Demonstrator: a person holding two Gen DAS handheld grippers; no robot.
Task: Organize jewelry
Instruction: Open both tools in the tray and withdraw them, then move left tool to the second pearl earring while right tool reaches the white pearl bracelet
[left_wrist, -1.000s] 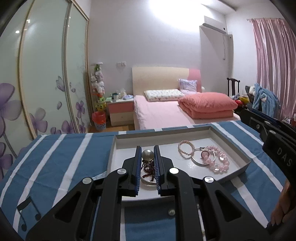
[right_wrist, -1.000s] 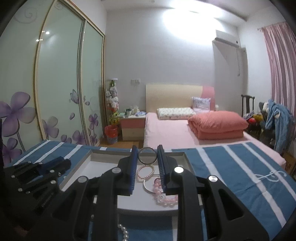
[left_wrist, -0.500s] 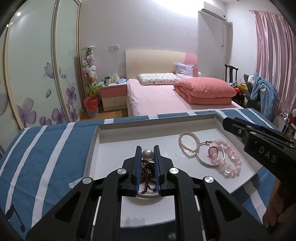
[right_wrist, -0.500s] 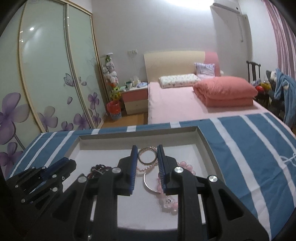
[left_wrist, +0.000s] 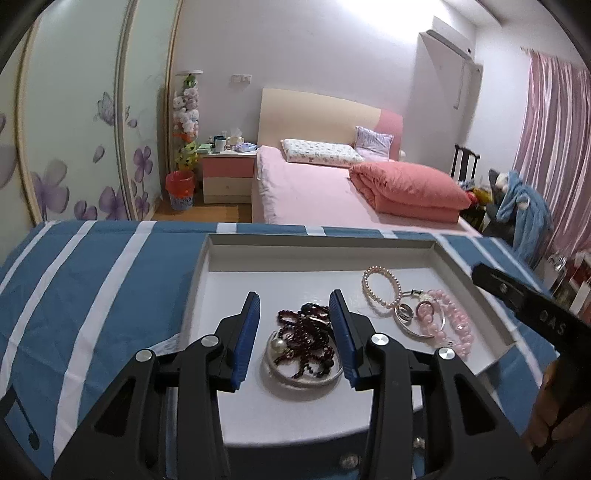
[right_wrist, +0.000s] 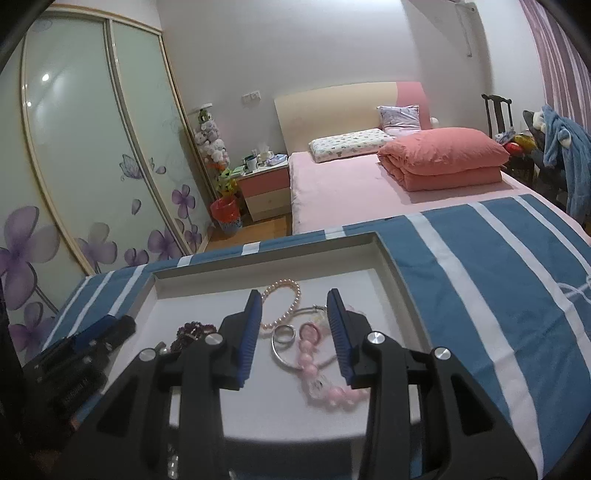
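Note:
A white tray (left_wrist: 280, 254) sits on a blue striped cloth and holds jewelry. My left gripper (left_wrist: 294, 306) is open over a dark red bead strand (left_wrist: 308, 334) with a pearl piece and a silver bangle (left_wrist: 295, 380) lying in the tray. My right gripper (right_wrist: 294, 310) is open over a silver ring (right_wrist: 284, 334), which lies beside a pink bead bracelet (right_wrist: 317, 376), a silver bangle and a pearl bracelet (right_wrist: 282, 301). The same ring (left_wrist: 405, 312) and pink bracelet (left_wrist: 452, 325) show in the left wrist view. Each gripper is partly seen in the other's view.
The blue and white striped cloth (left_wrist: 92, 288) covers the table around the tray (right_wrist: 388, 254). Small pearls (right_wrist: 171, 461) lie at the near edge below my right gripper. A bed, nightstand and wardrobe stand beyond the table.
Both grippers have opened. The left one let go of the dark beads and pearl piece, the right one let go of the silver ring; both now lie in the tray.

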